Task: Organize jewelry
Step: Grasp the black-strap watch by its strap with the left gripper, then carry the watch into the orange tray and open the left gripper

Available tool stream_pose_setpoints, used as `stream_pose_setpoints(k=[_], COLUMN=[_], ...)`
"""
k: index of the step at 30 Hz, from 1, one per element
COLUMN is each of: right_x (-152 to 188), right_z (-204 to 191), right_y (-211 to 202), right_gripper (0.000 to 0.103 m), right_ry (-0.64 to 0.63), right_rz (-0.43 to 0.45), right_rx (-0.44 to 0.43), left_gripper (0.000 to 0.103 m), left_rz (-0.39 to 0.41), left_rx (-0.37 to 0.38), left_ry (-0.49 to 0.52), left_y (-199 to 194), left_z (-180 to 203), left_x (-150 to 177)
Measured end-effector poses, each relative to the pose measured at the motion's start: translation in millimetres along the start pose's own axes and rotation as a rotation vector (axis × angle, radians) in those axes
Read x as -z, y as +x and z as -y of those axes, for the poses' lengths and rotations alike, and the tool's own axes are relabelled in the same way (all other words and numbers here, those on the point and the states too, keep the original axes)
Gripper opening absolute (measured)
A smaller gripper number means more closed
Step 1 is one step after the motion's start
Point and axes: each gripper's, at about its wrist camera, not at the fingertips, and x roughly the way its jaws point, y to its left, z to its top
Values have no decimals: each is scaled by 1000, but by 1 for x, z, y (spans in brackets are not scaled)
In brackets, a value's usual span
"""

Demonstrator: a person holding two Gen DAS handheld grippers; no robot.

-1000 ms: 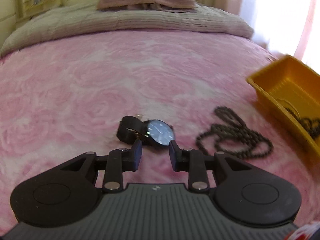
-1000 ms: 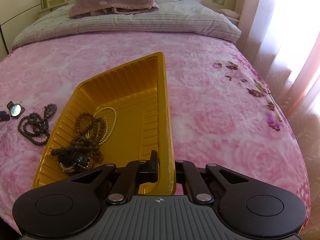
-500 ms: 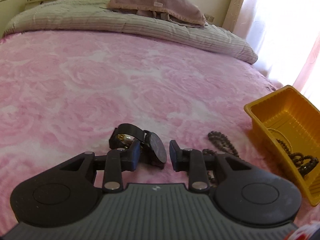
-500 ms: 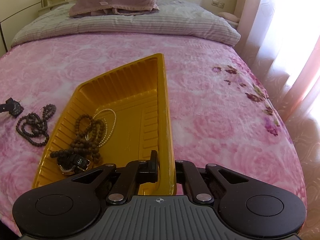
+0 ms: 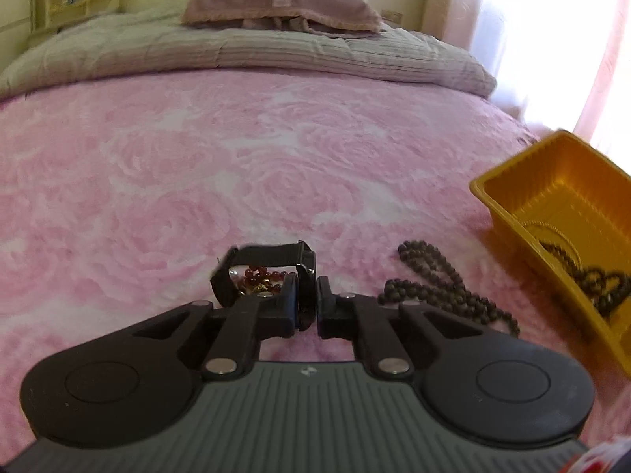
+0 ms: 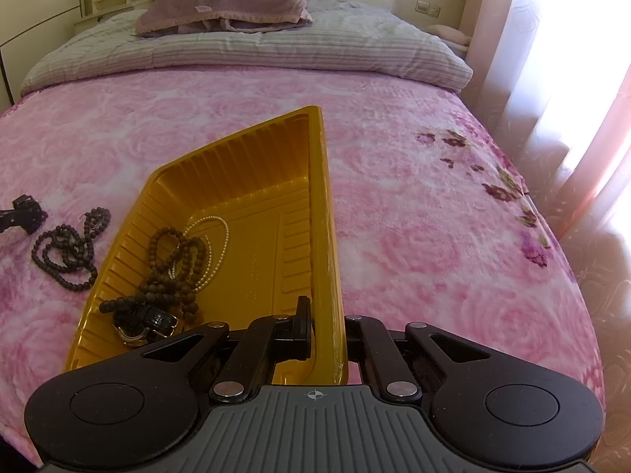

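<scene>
On the pink rose-patterned blanket (image 5: pixel 197 181), the left gripper (image 5: pixel 307 302) is clamping its fingers on the case of a black wristwatch (image 5: pixel 305 276), having just closed on it; the strap is looping up toward 11 o'clock of the fingertips. Through the strap loop, red beads (image 5: pixel 262 275) are showing, lying on the blanket. The gripper is pointing downward at a slant. At 3 o'clock of the watch, a dark bead necklace (image 5: pixel 441 287) is lying in a loose heap, just beside the yellow plastic tray (image 6: pixel 236 181).

The tray is holding a brown bead strand (image 6: pixel 177 272), a thin pearl necklace (image 6: pixel 215 244) tangled with it, and a dark watch (image 6: pixel 146 321) at the near end, at about 7 o'clock of the beads. The far half of the tray is lying bare.

The right gripper (image 6: pixel 325 333) is pinching the tray's near right wall, one finger inside, one outside, and tilting steeply downward.
</scene>
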Motion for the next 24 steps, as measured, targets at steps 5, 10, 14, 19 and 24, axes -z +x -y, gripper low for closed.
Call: stream_pose_setpoints(k=[5, 10, 14, 19, 24], right_x=[0, 1, 1, 2, 3], right_z=[-1, -1, -1, -2, -2], right_y=[-1, -1, -1, -2, -3], right_gripper=[5, 6, 6, 6, 6], right_ry=[-2, -6, -1, 1, -4], right_rz=[0, 2, 2, 5, 9], right_rx=[-1, -2, -4, -5, -4], left_gripper=[8, 8, 8, 8, 8], left_rz=[14, 12, 25, 46, 66], left_rx=[-8, 37, 111, 237, 384], left_ry=[79, 100, 123, 157, 212], left_y=[-29, -47, -53, -55, -54], left_z=[6, 15, 35, 78, 128], left_x=[4, 4, -3, -18, -36])
